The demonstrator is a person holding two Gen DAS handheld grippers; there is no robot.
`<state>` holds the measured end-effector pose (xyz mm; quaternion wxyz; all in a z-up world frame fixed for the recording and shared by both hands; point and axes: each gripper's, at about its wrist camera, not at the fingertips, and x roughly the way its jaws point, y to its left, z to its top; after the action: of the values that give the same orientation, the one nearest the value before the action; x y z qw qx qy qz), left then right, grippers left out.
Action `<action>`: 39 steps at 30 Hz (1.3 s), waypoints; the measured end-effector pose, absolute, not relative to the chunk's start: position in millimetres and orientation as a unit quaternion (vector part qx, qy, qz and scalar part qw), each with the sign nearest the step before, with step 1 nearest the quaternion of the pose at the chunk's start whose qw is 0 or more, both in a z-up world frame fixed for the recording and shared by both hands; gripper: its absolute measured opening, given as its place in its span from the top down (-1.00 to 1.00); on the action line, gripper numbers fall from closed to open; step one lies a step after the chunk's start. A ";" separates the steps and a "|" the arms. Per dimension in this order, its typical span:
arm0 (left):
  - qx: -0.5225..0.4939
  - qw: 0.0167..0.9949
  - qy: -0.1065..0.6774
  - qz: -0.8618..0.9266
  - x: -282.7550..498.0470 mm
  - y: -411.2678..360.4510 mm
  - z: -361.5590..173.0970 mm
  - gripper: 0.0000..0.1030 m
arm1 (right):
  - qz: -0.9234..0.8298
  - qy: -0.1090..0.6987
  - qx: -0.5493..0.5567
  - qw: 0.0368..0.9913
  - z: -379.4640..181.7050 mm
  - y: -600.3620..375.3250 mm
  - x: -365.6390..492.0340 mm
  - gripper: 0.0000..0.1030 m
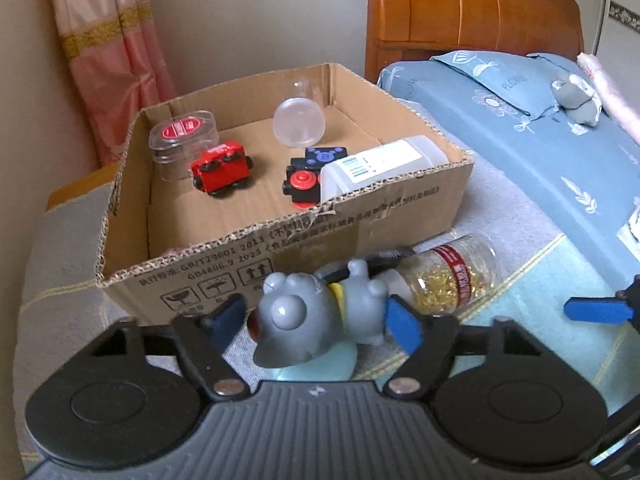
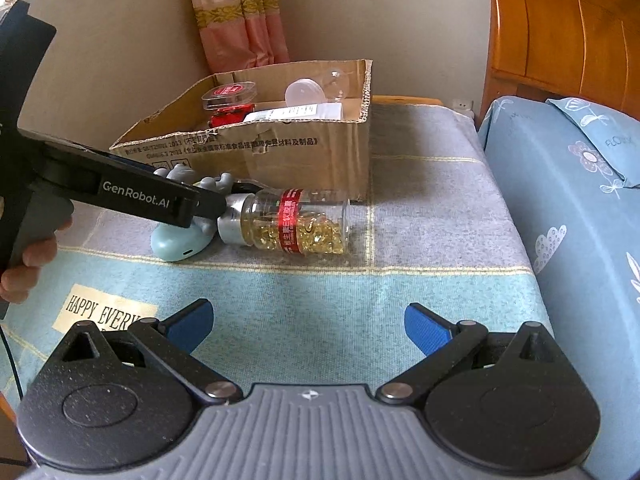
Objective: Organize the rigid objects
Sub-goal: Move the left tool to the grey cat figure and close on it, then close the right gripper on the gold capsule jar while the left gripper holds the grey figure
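Left wrist view: the left tool (image 1: 316,316) clasps the grey plastic mouse figurine (image 1: 316,312) on the bed's blanket (image 2: 320,304), just before the part-filled cardboard box (image 1: 360,220). The clear jar of gold pins (image 2: 296,226) also waits outside; the right tool (image 2: 308,322) hangs spread, empty.

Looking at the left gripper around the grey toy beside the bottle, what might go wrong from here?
The left gripper brackets the rounded grey toy, which could slip or twist out when lifted. The clear bottle lies on its side against it and may roll. The box is already crowded.
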<state>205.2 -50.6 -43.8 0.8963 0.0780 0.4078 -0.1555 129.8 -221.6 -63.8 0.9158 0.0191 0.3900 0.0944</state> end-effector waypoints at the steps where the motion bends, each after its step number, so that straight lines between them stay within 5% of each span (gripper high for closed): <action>1: 0.077 0.897 0.407 -0.157 204.4 -49.4 -43.5 -0.42 | 0.095 0.390 0.019 0.916 -63.9 -221.3 130.1 -1.00; 27: 0.012 0.903 0.421 -0.082 168.6 26.9 -54.2 -0.43 | 0.100 0.396 0.007 0.913 -63.4 -209.3 131.6 -1.00; 30: -0.005 0.904 0.419 -0.082 167.0 33.2 -59.2 -0.48 | 0.098 0.394 0.003 0.914 -62.1 -208.1 132.6 -1.00; 34: -0.006 0.912 0.406 -0.065 163.8 36.3 -61.2 -0.86 | 0.093 0.386 -0.004 0.918 -57.9 -207.3 138.9 -1.00; 39: -0.020 0.910 0.410 -0.059 163.9 39.1 -66.2 -0.91 | 0.080 0.363 0.000 0.928 -48.2 -202.8 157.6 -1.00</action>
<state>163.9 39.1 -66.2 0.9101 -0.0199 0.4096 -0.0595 157.6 -202.8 -48.2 0.9284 -0.0003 0.3628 0.0801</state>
